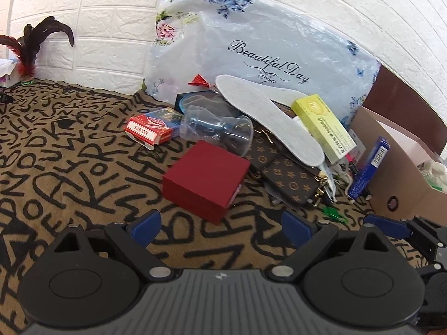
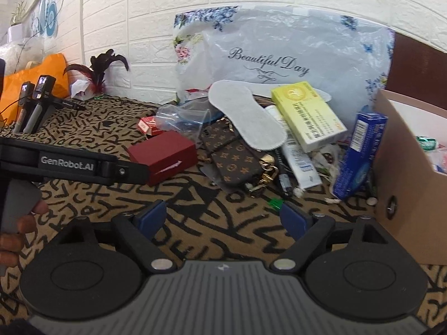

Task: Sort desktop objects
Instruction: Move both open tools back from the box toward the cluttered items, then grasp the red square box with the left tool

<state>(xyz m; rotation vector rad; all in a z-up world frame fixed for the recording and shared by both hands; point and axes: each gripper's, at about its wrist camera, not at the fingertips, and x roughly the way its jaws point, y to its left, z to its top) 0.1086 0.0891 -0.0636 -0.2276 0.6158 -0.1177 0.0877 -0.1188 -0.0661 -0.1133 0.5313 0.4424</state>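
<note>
A pile of desk objects lies on the letter-patterned cloth. A red box (image 1: 205, 180) (image 2: 164, 155) sits nearest. Behind it lie a red card pack (image 1: 148, 132), a clear plastic cup (image 1: 220, 131), a brown monogram pouch (image 1: 287, 178) (image 2: 234, 159), a white insole (image 1: 268, 117) (image 2: 245, 114), a yellow box (image 1: 324, 128) (image 2: 307, 114) and a blue box (image 1: 368, 167) (image 2: 357, 156). My left gripper (image 1: 222, 229) is open and empty, just short of the red box. My right gripper (image 2: 223, 217) is open and empty, short of the pouch.
A cardboard box (image 1: 402, 173) (image 2: 405, 173) stands at the right with items inside. A floral plastic bag (image 1: 265, 47) (image 2: 279, 53) leans on the white brick wall. Dark feathers (image 1: 36, 42) stand far left. Two black devices (image 2: 33, 100) and an orange bag (image 2: 36, 75) stand at the left.
</note>
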